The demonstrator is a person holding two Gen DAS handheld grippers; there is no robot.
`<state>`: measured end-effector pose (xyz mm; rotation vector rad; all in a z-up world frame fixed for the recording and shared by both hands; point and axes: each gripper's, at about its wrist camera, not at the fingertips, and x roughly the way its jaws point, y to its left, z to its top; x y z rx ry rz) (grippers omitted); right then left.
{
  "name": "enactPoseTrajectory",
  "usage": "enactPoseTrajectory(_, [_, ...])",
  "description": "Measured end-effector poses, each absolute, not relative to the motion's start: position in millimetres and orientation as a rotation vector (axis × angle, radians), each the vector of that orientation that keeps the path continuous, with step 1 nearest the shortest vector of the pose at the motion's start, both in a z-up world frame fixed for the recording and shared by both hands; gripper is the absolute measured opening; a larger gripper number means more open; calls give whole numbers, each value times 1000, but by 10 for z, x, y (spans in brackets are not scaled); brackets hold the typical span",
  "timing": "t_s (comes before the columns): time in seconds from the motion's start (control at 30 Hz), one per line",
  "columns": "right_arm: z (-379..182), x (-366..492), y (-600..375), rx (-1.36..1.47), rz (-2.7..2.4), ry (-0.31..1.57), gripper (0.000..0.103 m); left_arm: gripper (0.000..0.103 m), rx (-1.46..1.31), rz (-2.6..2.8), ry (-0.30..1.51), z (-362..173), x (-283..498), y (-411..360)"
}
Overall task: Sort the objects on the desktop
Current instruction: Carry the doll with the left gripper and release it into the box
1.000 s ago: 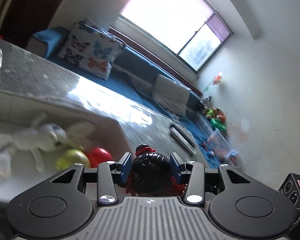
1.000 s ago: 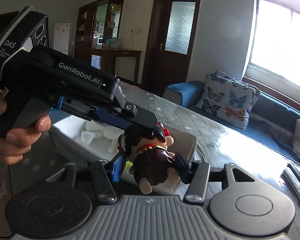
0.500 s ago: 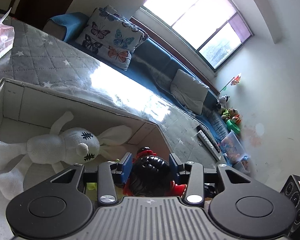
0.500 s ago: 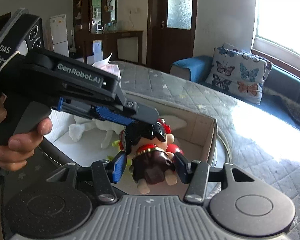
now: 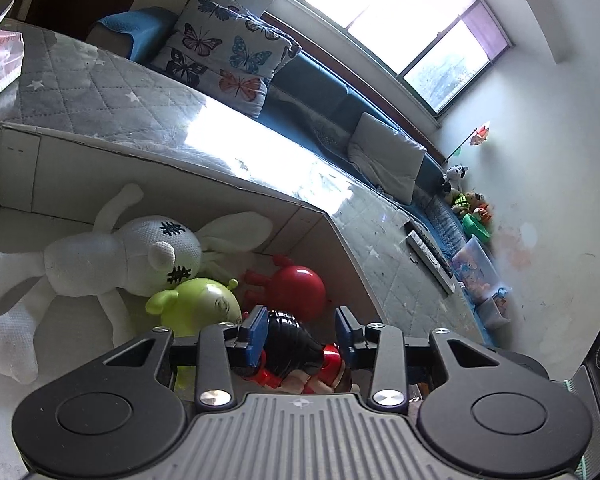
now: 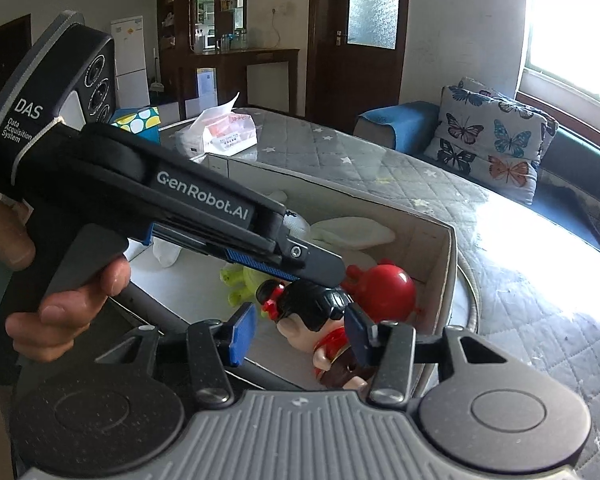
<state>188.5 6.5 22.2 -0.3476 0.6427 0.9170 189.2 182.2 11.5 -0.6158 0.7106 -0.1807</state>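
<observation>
A small doll with black hair and red clothes (image 5: 296,354) lies inside the open cardboard box (image 5: 180,158). My left gripper (image 5: 302,330) is open around the doll's head, pads apart from it. My right gripper (image 6: 296,330) is open too, with the doll (image 6: 312,304) lying between and below its pads. The box also holds a white plush rabbit (image 5: 116,256), a green toy (image 5: 204,306) and a red toy (image 5: 300,286).
The box stands on a grey quilted table cover (image 6: 380,160). A tissue pack (image 6: 224,130) and a dotted box (image 6: 138,118) lie beyond it. A sofa with a butterfly cushion (image 6: 492,136) runs behind the table.
Both grippers lowered the doll into the box and opened. The doll dropped out of the pads and now lies on the box floor beside the red toy.
</observation>
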Motion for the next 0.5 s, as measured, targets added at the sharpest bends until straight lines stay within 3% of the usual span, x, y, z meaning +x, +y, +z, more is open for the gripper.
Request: enactPoseTrajectory(0.5, [352, 1733, -205, -285, 898, 614, 51, 40, -538, -158, 682, 296, 1735, 1639])
